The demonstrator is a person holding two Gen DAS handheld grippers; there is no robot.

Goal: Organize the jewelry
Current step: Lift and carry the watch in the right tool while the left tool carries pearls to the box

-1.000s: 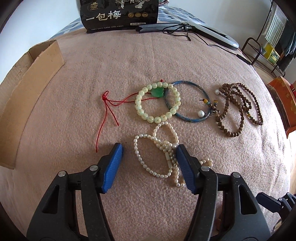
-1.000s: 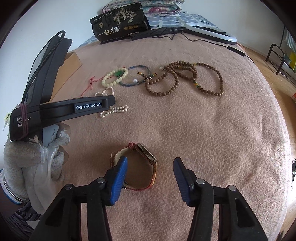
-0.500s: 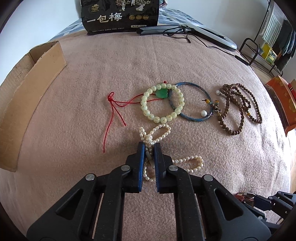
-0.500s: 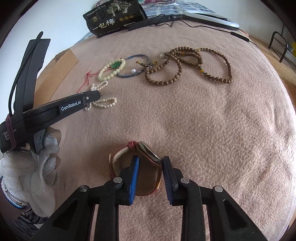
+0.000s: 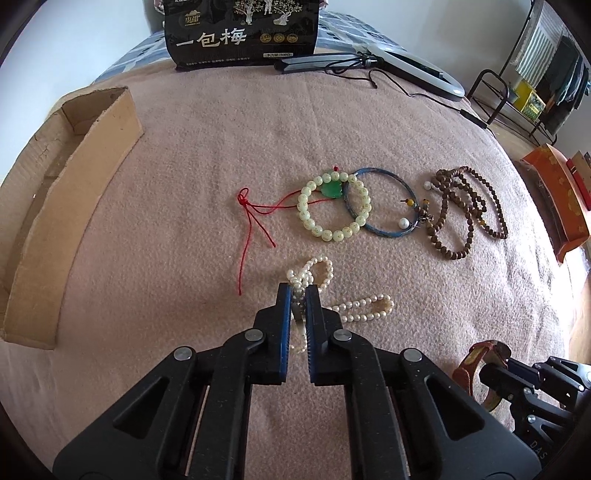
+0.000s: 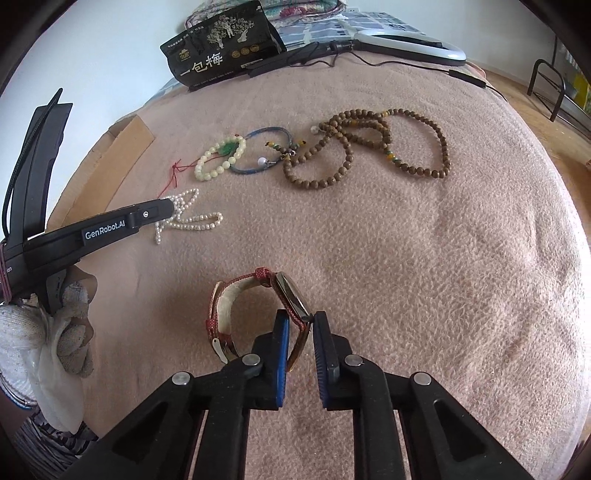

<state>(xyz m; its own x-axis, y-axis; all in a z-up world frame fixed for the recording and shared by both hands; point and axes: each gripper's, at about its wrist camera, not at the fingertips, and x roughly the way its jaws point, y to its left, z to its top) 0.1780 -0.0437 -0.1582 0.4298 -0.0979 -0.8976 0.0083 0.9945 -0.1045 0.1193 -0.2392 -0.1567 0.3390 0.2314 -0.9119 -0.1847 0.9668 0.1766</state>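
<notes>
My left gripper [image 5: 298, 295] is shut on a white pearl necklace [image 5: 360, 307] that lies bunched on the pink blanket; it also shows in the right wrist view [image 6: 192, 220]. My right gripper [image 6: 300, 325] is shut on a wristwatch [image 6: 258, 306] with a red woven strap, gripping it by the case side; the watch shows at the lower right of the left wrist view [image 5: 476, 363]. Beyond lie a pale green bead bracelet [image 5: 332, 206] with a red cord [image 5: 255, 221], a blue bangle [image 5: 384, 206] and brown prayer beads [image 5: 465, 218].
A cardboard box [image 5: 55, 192] stands open at the left edge of the blanket. A black snack bag [image 5: 240, 33] and a ring light with cable [image 5: 406, 66] lie at the far end. An orange box [image 5: 554, 206] sits off the right side.
Both grippers closed from wide open: the left onto the pearl necklace, the right onto the watch. The necklace has been pulled into a tighter bunch and the watch now stands tilted up.
</notes>
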